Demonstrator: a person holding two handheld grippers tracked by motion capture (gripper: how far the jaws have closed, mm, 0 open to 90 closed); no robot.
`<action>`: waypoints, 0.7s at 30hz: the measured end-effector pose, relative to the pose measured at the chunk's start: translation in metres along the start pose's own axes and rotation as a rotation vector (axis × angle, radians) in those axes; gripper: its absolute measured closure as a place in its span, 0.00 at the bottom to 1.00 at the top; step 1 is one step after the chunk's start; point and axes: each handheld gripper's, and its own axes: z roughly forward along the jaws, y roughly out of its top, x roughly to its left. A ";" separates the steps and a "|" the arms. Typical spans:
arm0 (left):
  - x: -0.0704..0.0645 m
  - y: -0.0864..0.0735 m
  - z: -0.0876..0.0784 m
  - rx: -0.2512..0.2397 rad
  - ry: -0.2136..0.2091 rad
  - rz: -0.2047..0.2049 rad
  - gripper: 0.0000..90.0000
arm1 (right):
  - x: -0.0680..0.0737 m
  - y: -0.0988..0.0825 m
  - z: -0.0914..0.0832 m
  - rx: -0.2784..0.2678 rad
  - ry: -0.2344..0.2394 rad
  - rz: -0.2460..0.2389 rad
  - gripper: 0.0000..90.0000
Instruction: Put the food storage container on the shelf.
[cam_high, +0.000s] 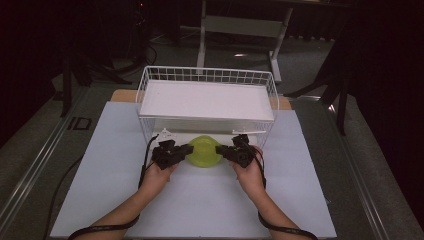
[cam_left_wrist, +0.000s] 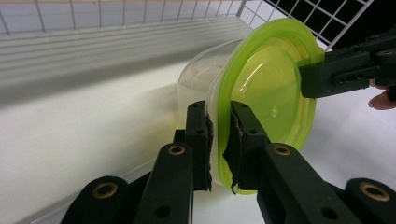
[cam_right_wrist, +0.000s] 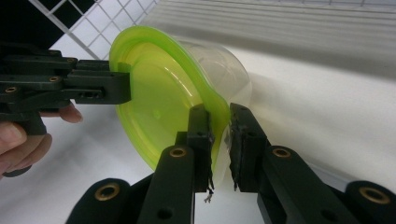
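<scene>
Item: clear plastic container (cam_high: 204, 151) with a yellow-green lid (cam_left_wrist: 275, 88), at the open front of the white wire basket (cam_high: 150, 80), under its white shelf (cam_high: 207, 99), over the white table (cam_high: 200, 200).
Left gripper (cam_high: 172, 152): jaws nearly closed, pinching the lid rim (cam_left_wrist: 219, 135).
Right gripper (cam_high: 235, 150): jaws nearly closed on the opposite rim (cam_right_wrist: 219, 121).
Risk: both holds are on a thin flexible lip; judged likely to slip or peel the lid off if the hands pull unevenly.
Risk: the container may catch the shelf edge or basket wires.
Pose: both forearms reach forward, hands level, grippers turned inward facing each other.
</scene>
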 end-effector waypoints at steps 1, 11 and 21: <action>0.002 0.000 0.001 -0.006 -0.010 -0.004 0.89 | -0.001 0.000 0.002 -0.001 -0.004 0.001 0.89; 0.006 0.004 0.005 -0.027 -0.044 -0.017 0.88 | -0.009 0.003 0.005 -0.033 0.002 0.020 0.88; 0.009 0.010 0.009 -0.069 -0.002 0.027 0.83 | -0.007 0.004 0.009 -0.089 -0.060 -0.053 0.82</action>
